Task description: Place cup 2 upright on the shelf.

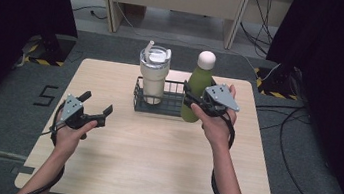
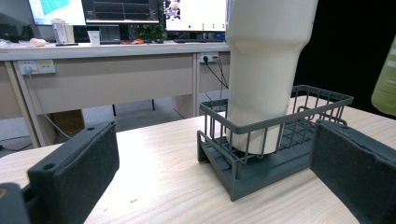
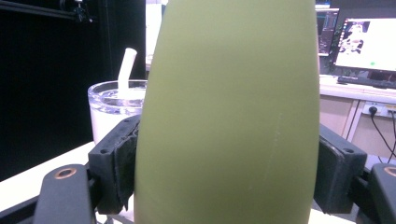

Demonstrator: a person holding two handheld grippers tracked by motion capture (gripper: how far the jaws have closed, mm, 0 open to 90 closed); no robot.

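Pale wood-grain worktop [image 1: 152, 155], matt. On it, a dark wire basket [image 2: 280, 140]; inside, a smooth cream tumbler [image 2: 261, 70]. Beside the basket, a matt green bottle [image 3: 229, 116].

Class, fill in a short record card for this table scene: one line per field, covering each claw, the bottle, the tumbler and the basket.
Left claw: open, over bare table left of the basket, holding nothing
Right claw: shut on the green bottle's body
Green bottle: upright, white cap, at the basket's right end; whether it stands inside cannot be told
Tumbler: cream, clear lid with straw, standing in the basket's left part
Wire basket: dark grey, on the table's far half
Table: light wood
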